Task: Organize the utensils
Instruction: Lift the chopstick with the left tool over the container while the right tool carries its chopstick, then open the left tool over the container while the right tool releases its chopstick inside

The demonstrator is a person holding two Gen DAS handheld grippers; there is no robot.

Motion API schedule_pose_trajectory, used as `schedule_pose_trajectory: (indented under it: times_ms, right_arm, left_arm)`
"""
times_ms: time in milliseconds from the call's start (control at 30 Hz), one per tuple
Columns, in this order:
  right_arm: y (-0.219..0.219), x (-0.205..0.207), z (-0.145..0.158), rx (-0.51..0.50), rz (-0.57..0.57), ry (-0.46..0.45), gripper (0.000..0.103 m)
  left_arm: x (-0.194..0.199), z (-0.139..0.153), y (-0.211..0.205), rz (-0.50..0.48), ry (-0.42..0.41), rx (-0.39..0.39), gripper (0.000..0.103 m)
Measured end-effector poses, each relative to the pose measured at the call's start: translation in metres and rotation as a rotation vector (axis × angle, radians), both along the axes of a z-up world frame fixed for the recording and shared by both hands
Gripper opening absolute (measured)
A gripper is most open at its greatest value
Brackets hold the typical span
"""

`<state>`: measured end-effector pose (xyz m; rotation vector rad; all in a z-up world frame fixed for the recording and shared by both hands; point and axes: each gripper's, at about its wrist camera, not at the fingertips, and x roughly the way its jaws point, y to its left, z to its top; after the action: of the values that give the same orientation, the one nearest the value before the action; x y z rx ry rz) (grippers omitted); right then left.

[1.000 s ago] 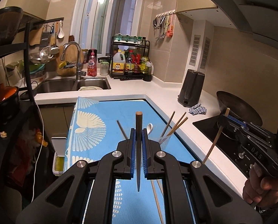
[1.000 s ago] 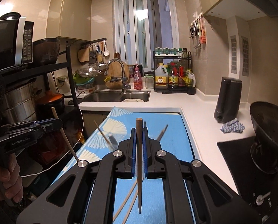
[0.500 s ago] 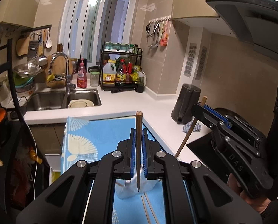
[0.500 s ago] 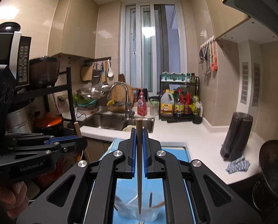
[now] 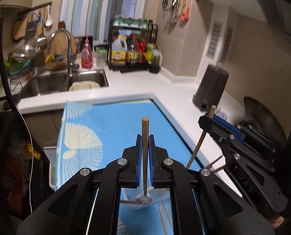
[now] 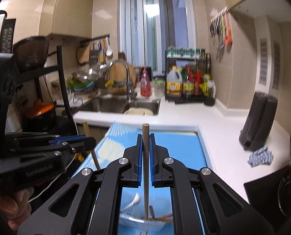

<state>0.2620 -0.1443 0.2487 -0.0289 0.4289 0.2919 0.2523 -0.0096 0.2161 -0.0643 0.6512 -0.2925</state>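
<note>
Both tongs are over the blue table, each clamped hard on one chopstick. The left tongs (image 5: 145,146) hold their chopstick (image 5: 145,156) upright, pads pressed tight to its sides, tip hanging just above the clear cup (image 5: 145,199) at the table's near edge. The right tongs (image 6: 145,152) do the same with the second chopstick (image 6: 145,166), and here the tip goes down inside the cup (image 6: 141,223), among a white spoon (image 6: 133,201) and a few more sticks already leaning in it.

From the left view the right tongs (image 5: 219,123) sit off toward the table's right edge, stick slanting down. Two loose chopsticks (image 5: 165,215) lie flat on the table just beside the cup.

How they'll handle: thin wooden rods, light, stiff, smooth and round, so they'd roll or pivot in a loose grip. Both are taken near the thick upper end, leaving a long tail free to swing; a mid-shaft hold would steady them better. The cup looks like thin plastic, probably light enough to tip if a stick knocks its rim, though the blur down there makes that hard to call.
</note>
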Motion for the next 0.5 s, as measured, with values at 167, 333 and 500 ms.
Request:
schedule_pose_trajectory:
  times_ms: [167,333,500]
  right_arm:
    - [-0.006,-0.019,0.005,-0.018,-0.011,-0.007,0.026]
    - [-0.026,-0.070,0.030,0.015,-0.031,-0.087,0.028]
    - [-0.041,-0.129,0.024,0.048,-0.038,-0.136,0.028]
  left_arm:
    - [-0.023,0.009,0.005,-0.022,-0.044,-0.029,0.032]
    - [-0.076,0.037,0.019,0.002,-0.176,-0.047,0.040]
    - [-0.128,0.021,0.025,0.029,-0.216,-0.062,0.046]
